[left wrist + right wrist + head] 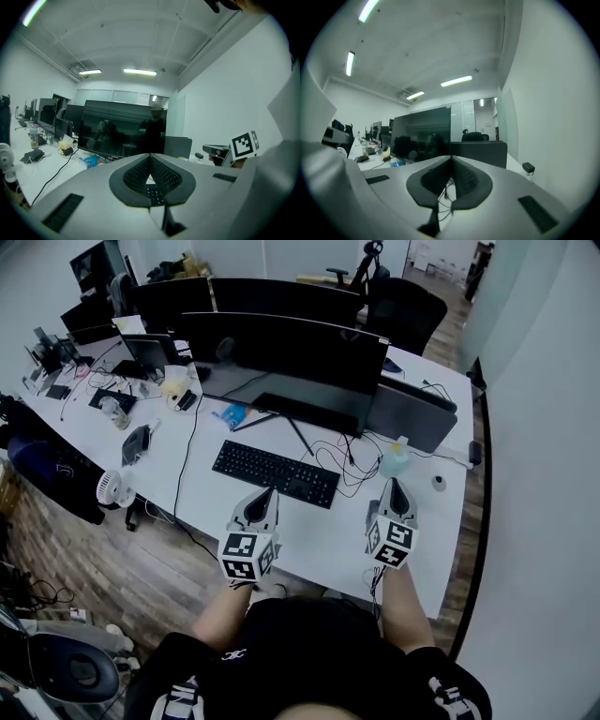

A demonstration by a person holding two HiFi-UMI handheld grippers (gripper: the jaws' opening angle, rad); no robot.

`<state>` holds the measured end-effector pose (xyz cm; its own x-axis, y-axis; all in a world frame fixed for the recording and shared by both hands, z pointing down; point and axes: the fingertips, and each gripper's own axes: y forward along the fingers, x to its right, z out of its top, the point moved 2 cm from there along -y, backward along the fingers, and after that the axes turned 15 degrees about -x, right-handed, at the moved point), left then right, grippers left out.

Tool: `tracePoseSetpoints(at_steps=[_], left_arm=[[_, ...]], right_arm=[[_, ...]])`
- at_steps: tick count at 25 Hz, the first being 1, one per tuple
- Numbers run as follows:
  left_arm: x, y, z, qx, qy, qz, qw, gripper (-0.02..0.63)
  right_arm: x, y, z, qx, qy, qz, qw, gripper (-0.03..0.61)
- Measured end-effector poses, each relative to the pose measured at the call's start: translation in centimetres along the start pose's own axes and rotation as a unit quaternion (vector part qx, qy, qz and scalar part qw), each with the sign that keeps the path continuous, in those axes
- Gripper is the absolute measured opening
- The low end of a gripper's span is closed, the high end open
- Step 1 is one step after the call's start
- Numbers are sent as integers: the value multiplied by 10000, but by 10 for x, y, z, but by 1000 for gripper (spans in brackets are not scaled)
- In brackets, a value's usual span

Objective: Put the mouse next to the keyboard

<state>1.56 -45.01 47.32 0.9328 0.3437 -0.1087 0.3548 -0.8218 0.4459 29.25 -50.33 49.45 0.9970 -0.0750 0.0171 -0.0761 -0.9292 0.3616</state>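
A black keyboard (pixel 275 473) lies on the white desk (pixel 319 531) in front of a large dark monitor (pixel 281 357). My left gripper (pixel 270 490) hovers over the keyboard's near edge, its jaws shut with nothing in them. In the left gripper view, keyboard keys (pixel 153 193) show below the closed tips of the left gripper (pixel 150 154). My right gripper (pixel 393 482) is right of the keyboard, also shut and empty, and the right gripper (pixel 451 157) looks over loose cables. I cannot pick out the mouse for certain; a small dark rounded object (pixel 136 443) lies far left.
Tangled cables (pixel 347 460) and a pale green bottle (pixel 396 457) sit just beyond the right gripper. A small grey round thing (pixel 438 483) and a dark adapter (pixel 474 452) lie near the right edge. A white fan (pixel 114 488), a blue item (pixel 232 415) and clutter are on the left.
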Motion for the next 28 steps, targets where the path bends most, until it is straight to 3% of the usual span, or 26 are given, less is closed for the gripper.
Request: tracePoseSetpoints(at_steps=[6,28], left_arm=[[3,-2,6,110,101,-189,9997,17],[17,0,14,162,288,-582,9978,17]], right_arm=[[0,-57,47,741,25,3,9972,12],[-16,-83,30,473,108,-125,9987,12]])
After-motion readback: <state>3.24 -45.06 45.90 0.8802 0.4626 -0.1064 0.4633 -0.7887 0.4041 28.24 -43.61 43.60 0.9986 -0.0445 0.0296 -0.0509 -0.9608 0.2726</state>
